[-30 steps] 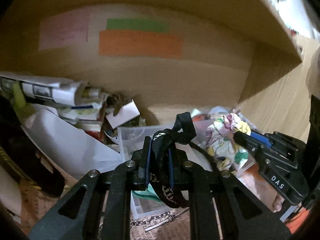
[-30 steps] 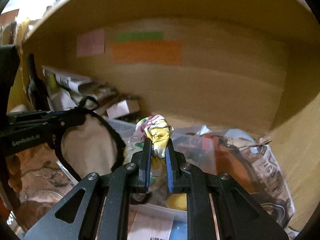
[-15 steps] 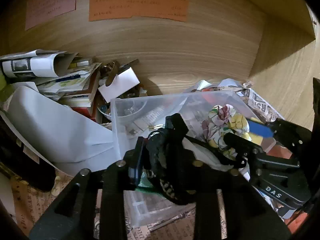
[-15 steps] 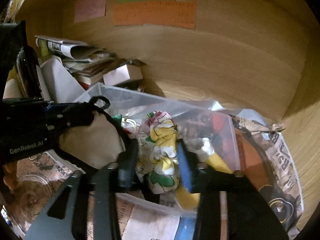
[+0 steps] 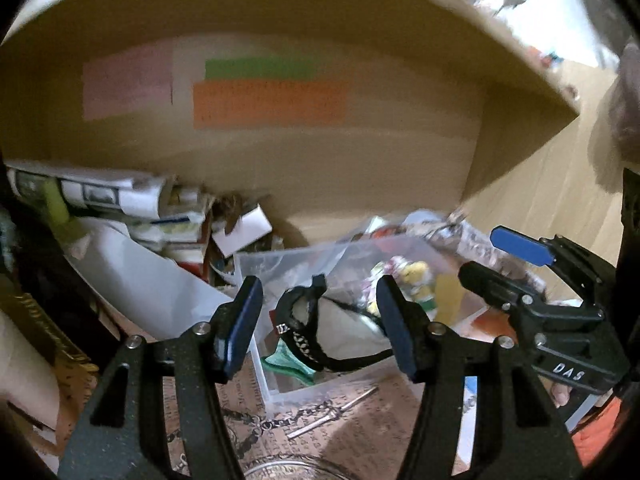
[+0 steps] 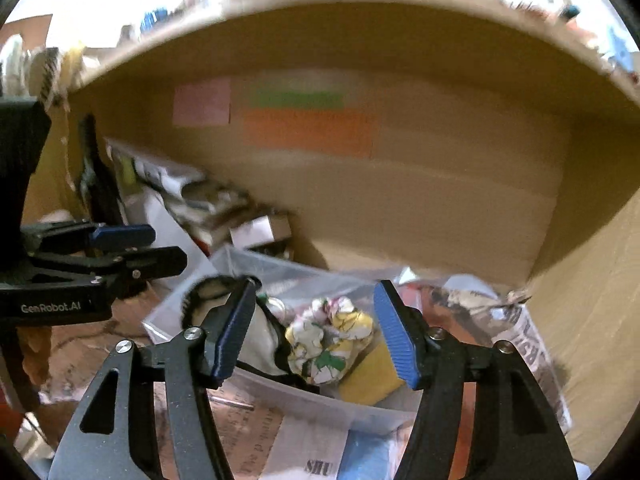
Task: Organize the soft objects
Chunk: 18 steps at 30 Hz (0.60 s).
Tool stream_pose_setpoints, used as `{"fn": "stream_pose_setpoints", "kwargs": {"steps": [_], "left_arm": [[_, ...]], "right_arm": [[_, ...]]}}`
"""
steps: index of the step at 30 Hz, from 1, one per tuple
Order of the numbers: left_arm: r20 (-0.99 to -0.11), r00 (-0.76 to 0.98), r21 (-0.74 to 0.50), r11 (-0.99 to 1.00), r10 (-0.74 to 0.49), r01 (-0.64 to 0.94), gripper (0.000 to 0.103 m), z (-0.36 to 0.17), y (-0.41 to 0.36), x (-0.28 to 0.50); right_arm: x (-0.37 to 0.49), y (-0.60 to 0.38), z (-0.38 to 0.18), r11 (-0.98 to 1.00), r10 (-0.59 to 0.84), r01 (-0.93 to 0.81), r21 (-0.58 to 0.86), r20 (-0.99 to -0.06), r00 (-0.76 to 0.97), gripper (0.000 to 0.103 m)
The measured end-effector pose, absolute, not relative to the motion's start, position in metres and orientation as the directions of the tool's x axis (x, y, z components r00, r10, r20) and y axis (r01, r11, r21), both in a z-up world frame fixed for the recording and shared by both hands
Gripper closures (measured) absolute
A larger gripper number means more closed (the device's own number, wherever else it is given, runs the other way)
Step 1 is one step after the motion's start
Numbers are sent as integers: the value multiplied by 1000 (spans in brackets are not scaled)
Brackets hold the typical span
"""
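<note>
Both claws have just been opening: left claw (image 5: 320, 316) and right claw (image 6: 316, 328) gape, gripping nothing. Floral cloth (image 6: 330, 338) and black-trimmed pouch (image 5: 340, 332) lie in the clear bin (image 5: 280, 260).

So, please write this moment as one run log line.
left gripper: open, just opened | right gripper: open, just opened | black-trimmed cloth, floral cloth: in clear bin
</note>
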<state>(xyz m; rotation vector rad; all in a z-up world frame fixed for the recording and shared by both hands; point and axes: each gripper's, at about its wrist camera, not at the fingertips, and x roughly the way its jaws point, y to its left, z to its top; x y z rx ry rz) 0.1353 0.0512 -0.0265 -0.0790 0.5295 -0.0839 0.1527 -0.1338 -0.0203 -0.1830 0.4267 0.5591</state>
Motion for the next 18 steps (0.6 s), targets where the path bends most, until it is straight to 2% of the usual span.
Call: {"fn": "stream_pose_setpoints", "kwargs": {"steps": [4, 9, 12, 14, 16, 18], "left_arm": [[-439, 893, -94, 994, -94, 58, 38, -12, 48, 113], [-368, 926, -82, 995, -88, 62, 34, 1, 41, 80], [-332, 939, -87, 994, -88, 62, 29, 5, 37, 62], [-312, 946, -82, 995, -87, 64, 20, 6, 34, 53], [-298, 951, -80, 995, -82, 60, 16, 6, 32, 46], [-293, 953, -75, 995, -81, 62, 15, 5, 28, 40]], "right_arm": [[133, -147, -2, 835, 496, -548, -41, -376, 783, 43], [112, -162, 9, 833, 523, -553, -10, -313, 793, 32], [101, -166, 11, 824, 542, -566, 6, -297, 786, 29], [96, -168, 11, 827, 541, -563, 9, -287, 791, 24], [92, -171, 10, 827, 545, -562, 20, -278, 791, 18], [88, -174, 10, 826, 549, -562, 37, -276, 789, 17]]}}
